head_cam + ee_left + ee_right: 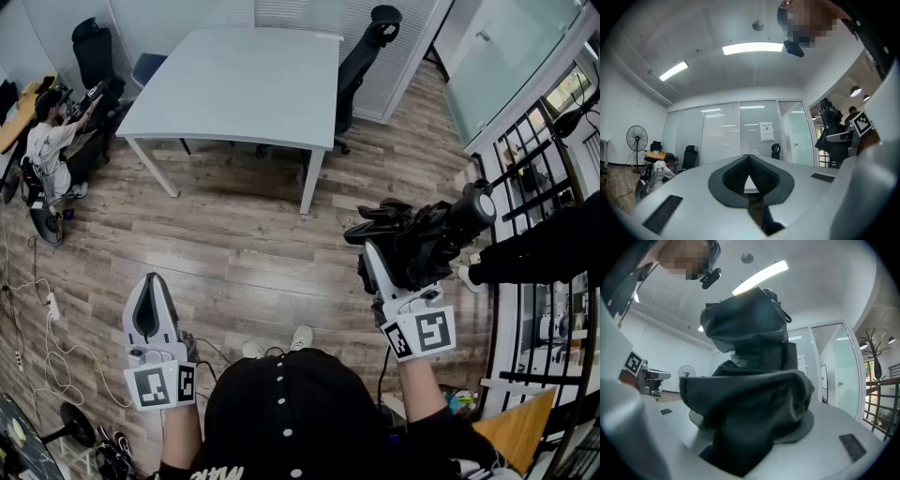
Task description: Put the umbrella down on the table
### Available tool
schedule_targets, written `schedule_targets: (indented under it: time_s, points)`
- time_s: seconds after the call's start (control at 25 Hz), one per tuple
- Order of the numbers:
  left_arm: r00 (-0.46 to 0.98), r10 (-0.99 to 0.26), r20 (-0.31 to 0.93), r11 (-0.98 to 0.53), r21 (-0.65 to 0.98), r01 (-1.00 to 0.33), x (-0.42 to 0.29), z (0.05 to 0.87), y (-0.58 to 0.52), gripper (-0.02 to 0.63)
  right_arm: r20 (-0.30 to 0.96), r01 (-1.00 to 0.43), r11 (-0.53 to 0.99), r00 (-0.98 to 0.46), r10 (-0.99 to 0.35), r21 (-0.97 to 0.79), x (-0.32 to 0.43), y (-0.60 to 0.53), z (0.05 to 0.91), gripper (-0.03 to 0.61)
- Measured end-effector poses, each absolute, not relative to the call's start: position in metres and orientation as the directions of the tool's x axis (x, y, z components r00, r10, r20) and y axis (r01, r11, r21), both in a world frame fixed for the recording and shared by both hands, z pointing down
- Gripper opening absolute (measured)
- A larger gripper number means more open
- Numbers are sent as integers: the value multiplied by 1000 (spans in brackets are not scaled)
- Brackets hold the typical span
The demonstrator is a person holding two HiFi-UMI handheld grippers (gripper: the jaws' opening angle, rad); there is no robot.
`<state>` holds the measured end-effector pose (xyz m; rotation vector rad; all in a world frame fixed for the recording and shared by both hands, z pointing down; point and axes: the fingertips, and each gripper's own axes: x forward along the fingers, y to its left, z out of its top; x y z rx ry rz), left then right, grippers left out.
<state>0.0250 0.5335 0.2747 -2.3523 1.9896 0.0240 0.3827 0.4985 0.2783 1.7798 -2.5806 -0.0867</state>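
Reading from closest in, I see the left gripper [150, 281] held low on the left over the wood-plank floor [234, 253]. Its fingers [731, 176] are closed tip to tip with nothing between them. On the right, the right gripper [373, 258] sits a bit higher, and its fingers [834, 427] are clamped on the folded black fabric umbrella [427, 239]. In the right gripper view the bunched dark cloth fills the space between them and spills over the pads. The umbrella is up in the air above the floor. Its rounded black end points up and to the right, towards the black metal railing [525, 169], and it is well apart from the desk. Farther ahead stands the pale grey rectangular desk [234, 84] on its white legs. A black office chair [370, 47] is at its far right corner. Off at the left edge, a person in a white top [47, 141] sits by more dark chairs. Through the left gripper view I can also make out a standing fan [636, 138] against the far wall, with glass partitions and blinds beyond the desk.
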Motion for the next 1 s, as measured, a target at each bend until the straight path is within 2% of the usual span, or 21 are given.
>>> schedule_targets:
  time_s: [0.4,1.0]
  points:
    - [149,-988,-38,-148,-32,-988,36,282,532,14,-71,-915,403,-403,-913,15,387,500,280,301]
    - [66,-997,-27,-65,-40,-997,45,297,525,14,-71,-877,480,-479,-875,6,390,468,298,301]
